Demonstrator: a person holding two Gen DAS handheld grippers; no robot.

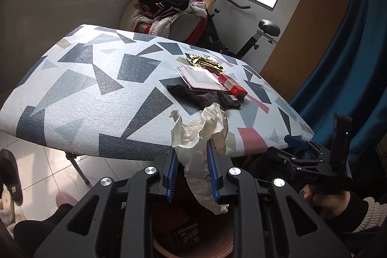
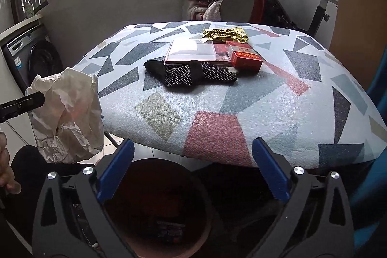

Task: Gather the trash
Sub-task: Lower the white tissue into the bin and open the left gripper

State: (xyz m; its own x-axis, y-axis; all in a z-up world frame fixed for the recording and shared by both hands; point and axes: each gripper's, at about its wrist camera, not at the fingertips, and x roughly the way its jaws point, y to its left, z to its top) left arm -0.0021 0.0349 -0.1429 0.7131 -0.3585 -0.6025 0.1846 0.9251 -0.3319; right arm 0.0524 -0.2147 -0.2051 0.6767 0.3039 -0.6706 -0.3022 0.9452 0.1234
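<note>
Nearest us, our left gripper (image 1: 192, 166) pinches a crumpled paper (image 1: 200, 134) off the table's (image 1: 79, 88) near edge, above a brown bin (image 2: 157, 204), while our right gripper (image 2: 193, 171) hangs spread and holds nothing. Farther back on the table lie black gloves (image 2: 193, 75), a clear case (image 2: 193, 52), a red box (image 2: 245, 57) and a gold wrapper (image 2: 225, 35).

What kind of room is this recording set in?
Probably a home utility or spare room: a grey front-loading washing machine, a black exercise bike, and a chair heaped with clothes.
</note>
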